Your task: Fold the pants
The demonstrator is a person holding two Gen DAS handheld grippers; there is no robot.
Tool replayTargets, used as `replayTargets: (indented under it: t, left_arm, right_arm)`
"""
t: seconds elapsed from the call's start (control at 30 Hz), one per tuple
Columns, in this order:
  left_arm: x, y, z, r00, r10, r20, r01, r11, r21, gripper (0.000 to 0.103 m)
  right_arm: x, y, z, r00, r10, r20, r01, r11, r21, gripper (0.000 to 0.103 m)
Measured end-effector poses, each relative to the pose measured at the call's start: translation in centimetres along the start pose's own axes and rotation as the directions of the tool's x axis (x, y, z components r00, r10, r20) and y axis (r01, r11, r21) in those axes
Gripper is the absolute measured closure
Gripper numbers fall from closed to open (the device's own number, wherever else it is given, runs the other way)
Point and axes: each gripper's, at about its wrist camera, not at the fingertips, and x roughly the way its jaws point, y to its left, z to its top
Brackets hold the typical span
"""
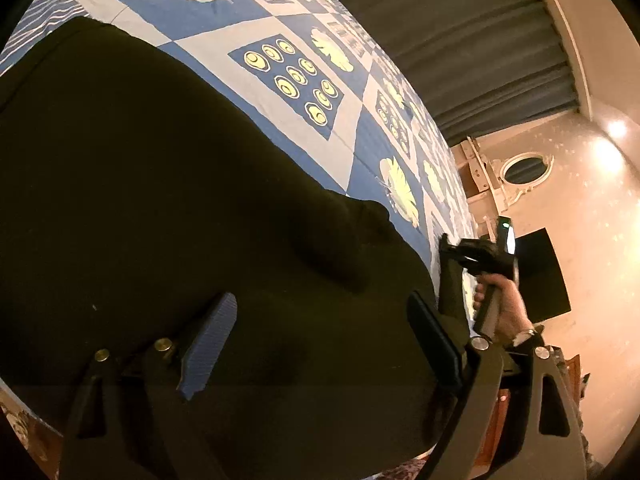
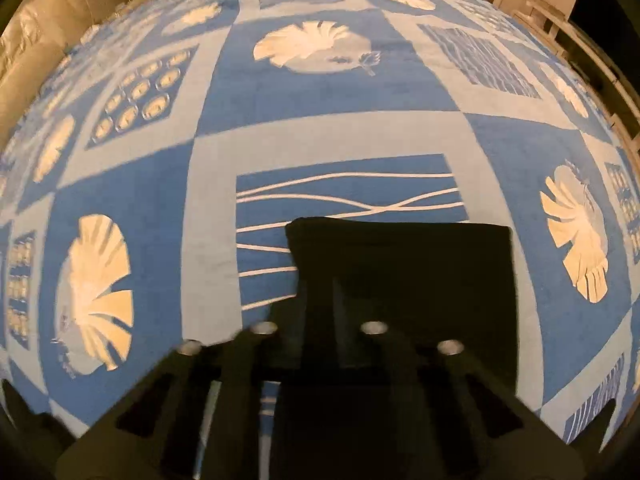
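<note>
The dark pants [image 1: 168,200] lie spread on a bed under a blue patterned bedspread [image 1: 256,12], and they fill most of the space ahead of the left gripper [image 1: 320,344]. Its jaws stand wide apart above the cloth, one blue-padded finger on each side, nothing pinched between them; the fabric simply lies below the gap.

Off to that gripper's right, a hand [image 1: 500,300] holds the right gripper [image 1: 456,256] at the pants' outer edge. From its own camera the right gripper [image 2: 336,280] shows its jaws drawn together, and a flat dark panel of the pants [image 2: 400,272] runs out ahead of the fingertips over the bedspread [image 2: 320,136]. The fingers are dark against dark cloth, so the pinch itself is hard to make out — it looks closed on an edge of the pants, though that stays a judgement.

The step in hand appears to be the taking of grips for a fold: one side seized, the other not. Next, the left jaws likely need to drop onto the near edge and close — then both can lift and carry the cloth over evenly, keeping the layers aligned.
</note>
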Motion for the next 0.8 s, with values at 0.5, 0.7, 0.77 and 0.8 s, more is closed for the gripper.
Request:
replayTargets:
  t: [0.5, 0.7, 0.77, 0.8]
  left_arm:
    - [1.2, -1.7, -0.9, 0.997, 0.082, -0.009, -0.079, 0.984, 0.161, 0.011]
    - [1.0, -2.1, -1.2, 0.994, 0.109, 0.01, -0.109, 0.984, 0.143, 0.011]
    - [0.8, -2.1, -1.3, 0.995, 0.101, 0.018, -0.103, 0.987, 0.121, 0.011]
    - [0.7, -2.1, -1.4, 0.995, 0.099, 0.02, -0.101, 0.988, 0.115, 0.011]
  right_arm:
    - [-17.8, -23.9, -14.7, 0.902, 0.262, 0.344, -0.363, 0.891, 0.274, 0.095]
    - [-18.1, -32.3, -24.3, 0.913, 0.238, 0.331, -0.371, 0.823, 0.431, 0.096]
    - [-17.5, -34.1, -26.8, 0.916, 0.24, 0.322, -0.375, 0.797, 0.474, 0.096]
    - [-16.7, -35.1, -28.1, 0.917, 0.25, 0.311, -0.382, 0.774, 0.505, 0.096]
